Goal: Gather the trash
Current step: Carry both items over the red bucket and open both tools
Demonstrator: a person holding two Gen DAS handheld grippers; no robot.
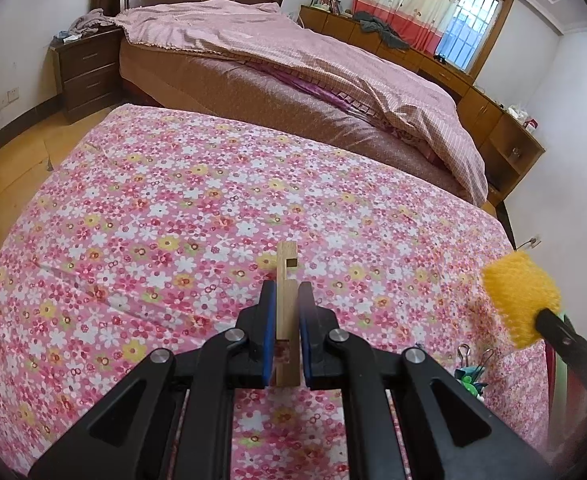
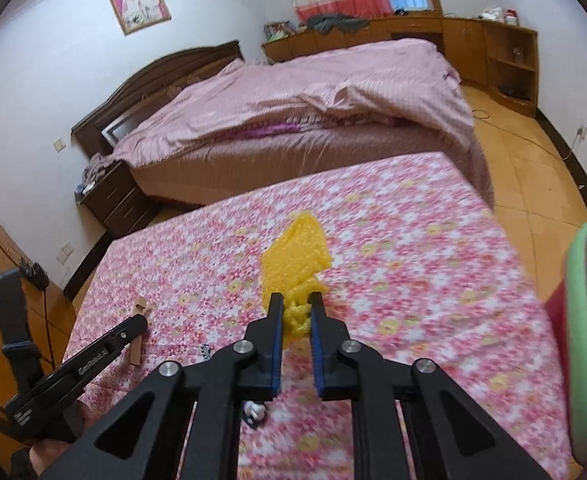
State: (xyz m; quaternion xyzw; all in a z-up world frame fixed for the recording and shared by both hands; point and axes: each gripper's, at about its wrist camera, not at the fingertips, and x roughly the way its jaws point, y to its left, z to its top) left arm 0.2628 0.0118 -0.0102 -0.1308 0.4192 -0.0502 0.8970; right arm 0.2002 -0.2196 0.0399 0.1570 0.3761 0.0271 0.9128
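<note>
My left gripper point(image 1: 287, 286) is shut on a slim notched wooden stick point(image 1: 286, 264), which pokes forward past the blue pads over the floral cloth point(image 1: 173, 200). The right wrist view shows the same gripper point(image 2: 139, 320) and stick point(image 2: 141, 305) at lower left. My right gripper point(image 2: 296, 298) is shut on one end of a crumpled yellow bubble-wrap piece point(image 2: 297, 256), and the rest fans out ahead of the fingers. In the left wrist view the yellow piece point(image 1: 519, 300) shows at the right edge, with the right gripper point(image 1: 541, 316) behind it.
A bin with a green rim and red inside point(image 2: 581, 320) stands at the table's right edge. Binder clips and small green bits point(image 1: 469, 372) lie near it, and a small white figure point(image 2: 253, 410) lies under my right gripper. A bed point(image 2: 293, 120) lies beyond the table.
</note>
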